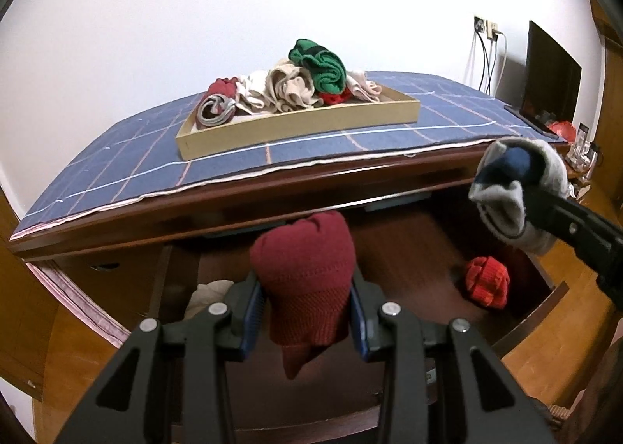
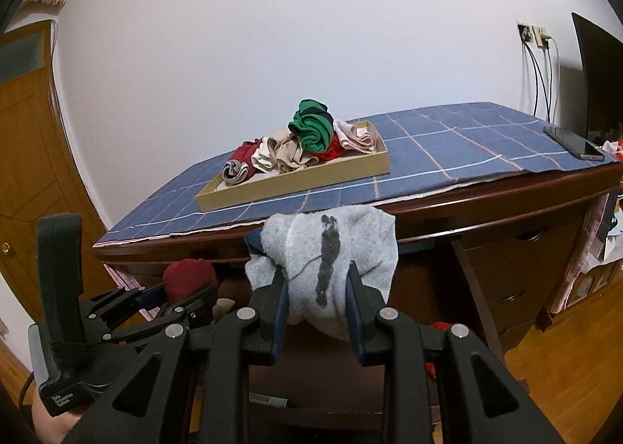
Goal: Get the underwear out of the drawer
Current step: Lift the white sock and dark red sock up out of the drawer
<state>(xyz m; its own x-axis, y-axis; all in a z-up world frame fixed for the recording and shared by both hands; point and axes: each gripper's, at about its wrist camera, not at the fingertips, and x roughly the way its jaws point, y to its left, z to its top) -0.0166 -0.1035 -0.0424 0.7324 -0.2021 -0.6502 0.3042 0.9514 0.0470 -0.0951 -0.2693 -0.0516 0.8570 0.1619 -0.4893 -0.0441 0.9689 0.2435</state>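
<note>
We have the left gripper point(image 1: 307, 311) pinching a dark red bundle point(image 1: 305, 284) and the right gripper point(image 2: 317, 300) pinching a grey one point(image 2: 331, 249), both lifted above the open drawer point(image 1: 537, 288). To finish well, we should keep both grips firm, carry them over the desk's near edge and drop them at the free right end of the tray point(image 1: 296, 125); an orange-red piece point(image 1: 488, 280) remains at the drawer's right.

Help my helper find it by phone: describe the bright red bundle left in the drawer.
Under the desk with the blue checked cloth, the drawer stands open. The bright red bundle lies on its floor, on the right in the left view. It is orange-red and ungripped; the dark red bundle is clamped in the left gripper.
</note>
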